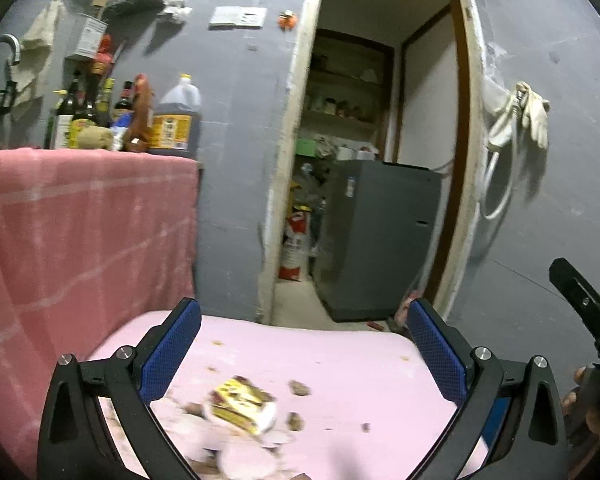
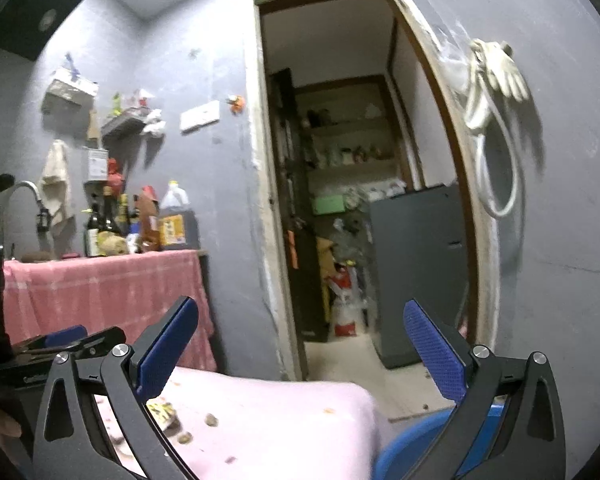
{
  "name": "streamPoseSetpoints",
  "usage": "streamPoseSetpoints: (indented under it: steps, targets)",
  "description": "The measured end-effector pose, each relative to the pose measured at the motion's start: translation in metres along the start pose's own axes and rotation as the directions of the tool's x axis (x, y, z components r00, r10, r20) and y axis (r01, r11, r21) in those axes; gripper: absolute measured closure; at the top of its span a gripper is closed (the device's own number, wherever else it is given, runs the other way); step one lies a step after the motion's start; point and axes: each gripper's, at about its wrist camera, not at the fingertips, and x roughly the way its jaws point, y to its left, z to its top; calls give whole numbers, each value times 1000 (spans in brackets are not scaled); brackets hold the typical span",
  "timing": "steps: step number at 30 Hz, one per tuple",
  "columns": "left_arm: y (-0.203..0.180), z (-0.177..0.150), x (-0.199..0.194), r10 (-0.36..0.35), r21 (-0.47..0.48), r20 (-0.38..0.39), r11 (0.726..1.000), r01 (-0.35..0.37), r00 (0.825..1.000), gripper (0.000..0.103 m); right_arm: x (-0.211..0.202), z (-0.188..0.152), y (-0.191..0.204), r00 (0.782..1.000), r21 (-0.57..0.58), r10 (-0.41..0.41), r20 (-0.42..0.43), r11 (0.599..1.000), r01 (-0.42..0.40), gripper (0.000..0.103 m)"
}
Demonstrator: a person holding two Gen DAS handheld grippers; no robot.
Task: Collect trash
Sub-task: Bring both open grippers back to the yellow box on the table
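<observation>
A yellow crumpled wrapper (image 1: 242,402) lies on the pink-covered table (image 1: 340,360) among brown scraps (image 1: 300,388) and pale paper bits. My left gripper (image 1: 302,344) is open and empty, raised above the table just behind the wrapper. In the right wrist view the wrapper (image 2: 162,410) shows at the lower left, partly hidden by a finger, with brown scraps (image 2: 211,420) nearby on the pink table (image 2: 300,420). My right gripper (image 2: 300,344) is open and empty, above the table's right part. The left gripper (image 2: 66,340) shows at the left edge.
A counter draped in a pink checked cloth (image 1: 80,232) stands left, with bottles and a large dark jug (image 1: 176,120). An open doorway (image 1: 360,160) leads to a storeroom with a grey appliance (image 1: 376,240). A blue round object (image 2: 420,440) sits low beside the table.
</observation>
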Motion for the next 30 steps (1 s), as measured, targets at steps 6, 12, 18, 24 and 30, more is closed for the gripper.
streamPoseSetpoints:
  steps: [6, 12, 18, 24, 30]
  targets:
    - [34, -2, -13, 61, 2, 37, 998, -61, 997, 2, 9, -8, 37, 999, -43, 42, 23, 998, -41, 0]
    - [64, -14, -15, 107, 4, 16, 994, -107, 994, 2, 31, -24, 63, 996, -54, 68, -58, 996, -71, 0]
    - [86, -33, 2, 126, -19, -97, 992, -128, 987, 2, 52, -44, 78, 981, -96, 72, -178, 991, -90, 0]
    - [96, -51, 26, 142, 4, -232, 989, -145, 962, 2, 68, -61, 79, 959, -114, 44, -280, 990, -78, 0]
    - [95, -68, 45, 146, 73, -352, 989, -128, 925, 2, 85, -75, 74, 923, -101, 29, -384, 992, -73, 0]
